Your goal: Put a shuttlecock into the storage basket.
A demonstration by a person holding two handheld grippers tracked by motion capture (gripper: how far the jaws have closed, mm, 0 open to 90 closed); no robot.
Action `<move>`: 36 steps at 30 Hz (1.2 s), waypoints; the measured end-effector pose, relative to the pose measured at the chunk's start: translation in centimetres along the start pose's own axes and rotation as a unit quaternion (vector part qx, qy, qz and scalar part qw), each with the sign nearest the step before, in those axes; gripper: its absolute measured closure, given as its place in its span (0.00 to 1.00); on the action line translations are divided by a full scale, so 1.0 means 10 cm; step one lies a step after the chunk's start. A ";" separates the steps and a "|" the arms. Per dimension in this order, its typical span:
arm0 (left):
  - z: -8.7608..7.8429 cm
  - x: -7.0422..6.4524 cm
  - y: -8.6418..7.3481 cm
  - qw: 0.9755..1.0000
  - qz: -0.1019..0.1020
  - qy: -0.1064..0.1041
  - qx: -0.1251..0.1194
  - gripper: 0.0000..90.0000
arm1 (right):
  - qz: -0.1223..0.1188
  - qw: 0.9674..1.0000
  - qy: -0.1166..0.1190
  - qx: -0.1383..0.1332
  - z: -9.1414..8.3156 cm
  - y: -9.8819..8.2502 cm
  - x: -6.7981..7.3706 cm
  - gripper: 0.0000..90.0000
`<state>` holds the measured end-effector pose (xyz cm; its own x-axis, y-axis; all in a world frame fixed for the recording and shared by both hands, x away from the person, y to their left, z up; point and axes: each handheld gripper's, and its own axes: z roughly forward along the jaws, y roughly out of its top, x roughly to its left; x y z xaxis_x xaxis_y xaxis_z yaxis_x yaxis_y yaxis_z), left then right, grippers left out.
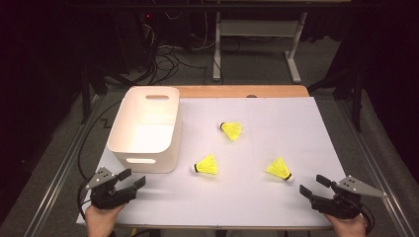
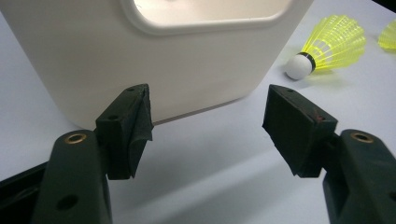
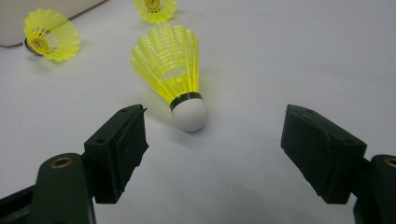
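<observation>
1. My right gripper [image 1: 312, 184] sits low at the near right of the table, jaws spread wide with nothing between them. In the right gripper view the nearest shuttlecock [image 3: 173, 74] lies just ahead of the jaws, its white cork tip pointing back at me and its yellow skirt fanning away.

2. My left gripper [image 1: 132, 178] is at the near left, also wide and empty, facing the near wall of the white bin [image 1: 143, 148]. That wall is close in front of the jaws in the left gripper view, but nothing touches it.

3. Three shuttlecocks lie on the white table sheet [image 1: 276, 123], well apart: the nearest one [image 1: 279, 169] close to my right gripper, a middle shuttlecock [image 1: 206, 165] just beside the bin's near corner, and a far shuttlecock [image 1: 231, 130] further up the sheet.

4. I judge these to be very light. A nudge from one jaw would likely send one rolling in an arc around its tip.

5. The skirt looks like thin, springy plastic mesh. It would give under a squeeze and may deform if I clamp hard.

6. The cork tip is round, smooth and firm, so it could squirt out of the pads.

7. My preferred hold is at the dark band [image 3: 186, 99] where skirt meets cork, closing gently across it.
</observation>
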<state>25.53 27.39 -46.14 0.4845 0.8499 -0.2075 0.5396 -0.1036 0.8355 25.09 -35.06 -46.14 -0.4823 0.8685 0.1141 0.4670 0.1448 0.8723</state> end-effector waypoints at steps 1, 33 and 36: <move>0.00 0.00 0.00 1.000 0.000 0.000 0.000 0.37 | 0.000 1.000 0.000 0.001 0.00 0.00 0.00 0.25; 0.06 -0.13 0.02 1.000 0.006 -0.006 0.027 0.38 | -0.002 1.000 0.006 0.013 0.02 0.00 0.01 0.26; 0.06 -0.14 0.02 1.000 0.008 -0.006 0.027 0.38 | -0.002 1.000 0.005 0.014 0.02 0.00 0.01 0.26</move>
<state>25.38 25.82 -45.95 0.5014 0.8417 -0.2001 0.5671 -0.1451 0.8107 25.17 -34.86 -46.18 -0.4921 0.8627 0.1161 0.4852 0.1611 0.8594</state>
